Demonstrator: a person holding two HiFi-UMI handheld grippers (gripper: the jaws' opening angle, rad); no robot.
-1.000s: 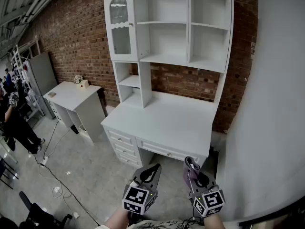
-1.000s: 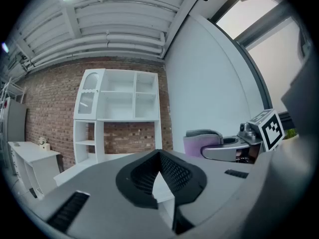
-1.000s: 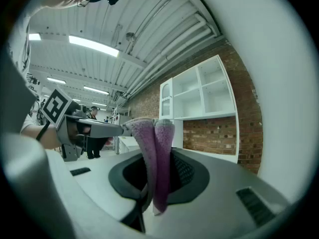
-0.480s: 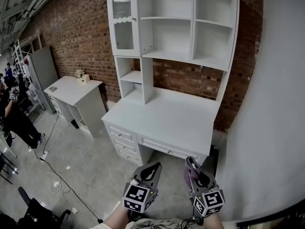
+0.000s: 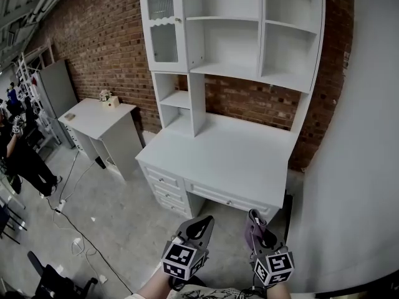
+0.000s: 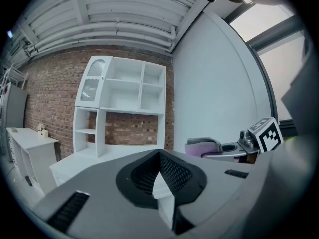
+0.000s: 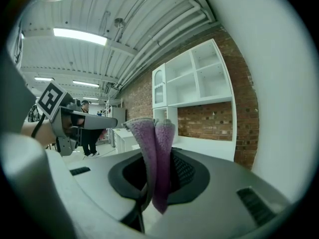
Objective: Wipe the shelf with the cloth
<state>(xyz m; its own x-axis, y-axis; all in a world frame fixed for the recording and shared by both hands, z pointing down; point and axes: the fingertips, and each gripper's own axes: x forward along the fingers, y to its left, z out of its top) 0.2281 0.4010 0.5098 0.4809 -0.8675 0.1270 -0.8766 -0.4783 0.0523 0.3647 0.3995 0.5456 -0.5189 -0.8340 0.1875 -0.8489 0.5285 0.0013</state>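
Note:
The white shelf unit [image 5: 232,42] stands on a white desk [image 5: 230,157] against the brick wall, well ahead of both grippers. Low in the head view, my right gripper [image 5: 254,220] is shut on a folded purple cloth [image 5: 252,232]. In the right gripper view the cloth [image 7: 155,153] sticks up between the jaws, with the shelf unit [image 7: 192,81] far beyond. My left gripper [image 5: 198,225] hangs beside it, shut with nothing in it. Its jaws meet in the left gripper view [image 6: 159,158], where the shelf unit [image 6: 122,98] and the cloth [image 6: 202,145] also show.
A smaller white table [image 5: 93,122] with a small box [image 5: 110,101] stands left of the desk, and a grey cabinet [image 5: 55,98] stands further left. A person [image 5: 22,161] is at the far left. Cables [image 5: 75,229] lie on the concrete floor. A white wall [image 5: 365,142] runs along the right.
The desk and shelf unit have shifted right and slightly nearer in the head view. Both grippers stay low and side by side, the right one still holding the cloth.

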